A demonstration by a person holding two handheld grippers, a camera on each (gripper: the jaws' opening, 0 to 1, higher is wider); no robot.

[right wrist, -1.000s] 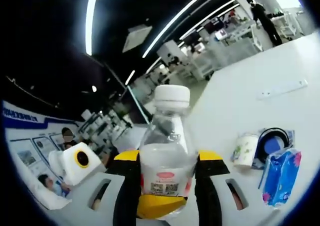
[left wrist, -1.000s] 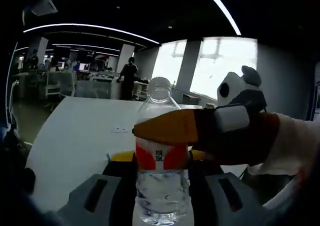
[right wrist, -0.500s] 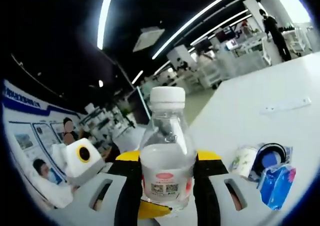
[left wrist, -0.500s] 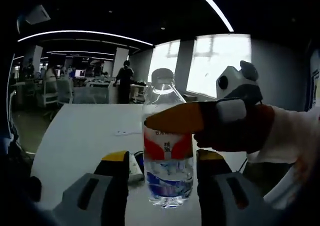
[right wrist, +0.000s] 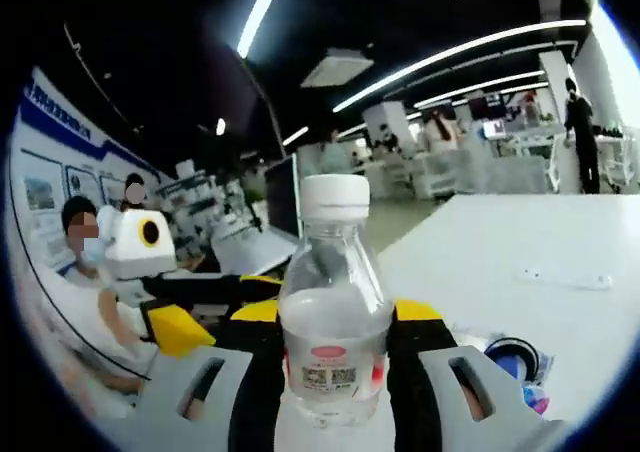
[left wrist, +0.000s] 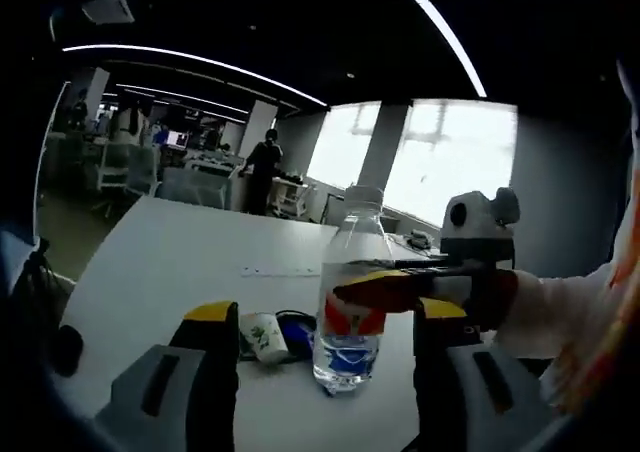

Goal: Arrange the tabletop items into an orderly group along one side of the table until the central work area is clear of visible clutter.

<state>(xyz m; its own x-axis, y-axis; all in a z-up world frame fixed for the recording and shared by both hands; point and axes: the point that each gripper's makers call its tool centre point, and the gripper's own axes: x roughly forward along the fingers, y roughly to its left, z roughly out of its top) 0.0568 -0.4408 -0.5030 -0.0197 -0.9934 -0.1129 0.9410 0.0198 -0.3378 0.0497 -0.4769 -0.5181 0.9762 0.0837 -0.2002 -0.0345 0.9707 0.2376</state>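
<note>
One water bottle (right wrist: 333, 317) is what we are carrying, clamped between the right gripper (right wrist: 335, 372) jaws at its label band so that it stays upright with its white cap on top. In the left gripper view we are seeing that same bottle standing on the white table (left wrist: 170, 262) or just above it, we cannot tell which, with the right gripper's yellow jaw across its red label. Our left gripper (left wrist: 325, 357) is waiting with its jaws apart, holding nothing, just short of the bottle. Beside the bottle's base we are seeing a small patterned cup (left wrist: 263, 334) and a blue round thing (left wrist: 296, 329), near enough to crowd the spot. Judging from this, we are grouping the bottle with them.
</note>
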